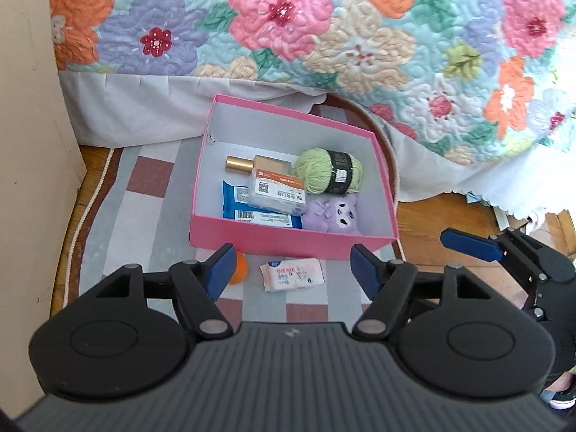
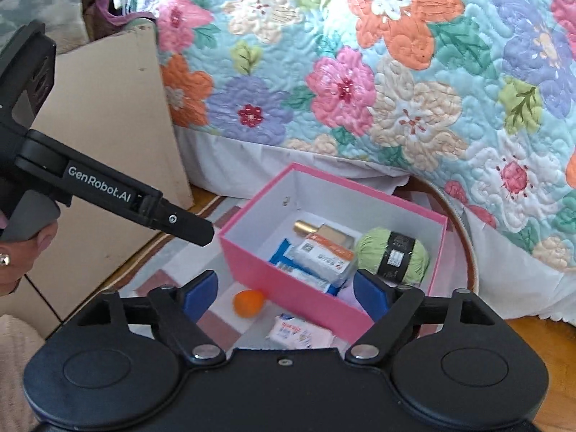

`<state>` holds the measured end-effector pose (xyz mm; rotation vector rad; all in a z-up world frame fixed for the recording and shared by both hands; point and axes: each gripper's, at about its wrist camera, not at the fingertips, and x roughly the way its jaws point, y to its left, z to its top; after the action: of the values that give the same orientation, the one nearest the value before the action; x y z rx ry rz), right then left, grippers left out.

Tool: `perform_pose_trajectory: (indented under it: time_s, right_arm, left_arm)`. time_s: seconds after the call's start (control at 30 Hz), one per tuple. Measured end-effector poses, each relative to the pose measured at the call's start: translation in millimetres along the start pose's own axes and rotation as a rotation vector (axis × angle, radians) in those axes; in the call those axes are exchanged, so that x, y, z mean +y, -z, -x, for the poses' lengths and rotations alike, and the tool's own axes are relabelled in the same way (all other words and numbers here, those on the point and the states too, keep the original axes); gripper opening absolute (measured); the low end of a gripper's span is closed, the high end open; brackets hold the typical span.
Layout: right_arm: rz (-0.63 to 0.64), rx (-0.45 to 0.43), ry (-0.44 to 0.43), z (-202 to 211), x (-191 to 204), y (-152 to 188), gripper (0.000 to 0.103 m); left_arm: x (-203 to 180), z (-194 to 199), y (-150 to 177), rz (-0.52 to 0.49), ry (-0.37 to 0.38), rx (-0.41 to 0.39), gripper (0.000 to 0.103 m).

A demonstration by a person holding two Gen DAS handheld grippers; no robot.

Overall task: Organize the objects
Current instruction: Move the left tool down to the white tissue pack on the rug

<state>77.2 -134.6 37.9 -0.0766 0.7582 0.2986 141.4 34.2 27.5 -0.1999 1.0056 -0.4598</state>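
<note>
Plush (image 1: pixel 333 212) clear from left wrist only

An open pink cardboard box (image 1: pixel 288 239) is sitting on the rug, with a small orange ball (image 1: pixel 239 269) and a white tissue packet (image 1: pixel 292 274) lying just near of it.

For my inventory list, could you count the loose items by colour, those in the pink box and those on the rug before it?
Gold: 1, bottle
Green: 1, yarn ball
Blue: 1, wipes pack
Purple: 1, plush toy
Clear with orange label: 1, case
Orange: 1, ball
White: 1, tissue pack
Total: 7
</note>
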Motion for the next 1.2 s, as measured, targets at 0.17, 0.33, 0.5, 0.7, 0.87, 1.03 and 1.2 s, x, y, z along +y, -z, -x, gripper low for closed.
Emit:
perform_pose_trajectory:
  time_s: [0.17,0.33,0.5,0.7,0.87,1.03,1.2]
  right_arm:
    - [0.007,0.014,-0.035,7.7,12.1,15.9,0.090]
    - [0.046,0.037,-0.027,-0.9,20.9,36.2,0.090]
    - [0.068,0.073,-0.007,-24.2,18.3,55.6,0.090]
    - [0.075,0.154,0.064,-66.6,5.9,78.3,0.090]
    - [0.003,0.144,0.030,-94.4,-13.2,95.4,0.090]
    - [0.007,0.159,-0.012,-124.4,-18.6,116.2,0.090]
    - [0.028,0.151,-0.013,-146.6,-21.9,128.8,0.090]
  left_arm:
    - [-2.6,9.3,19.3,-0.017,0.008,-0.017,0.074]
    - [-2.5,-8.2,39.6,-0.037,0.017,-0.011,0.074]
    - [-0.9,-41.9,55.1,-0.067,0.025,0.018,0.074]
    - [13.3,-88.4,68.9,-0.003,0.014,0.066,0.074]
    - [22.9,-115.8,79.2,0.022,0.028,0.056,0.072]
    - [30.4,-143.3,88.7,0.066,0.038,0.063,0.072]
    - [37.8,-164.7,94.6,0.082,0.047,0.052,0.071]
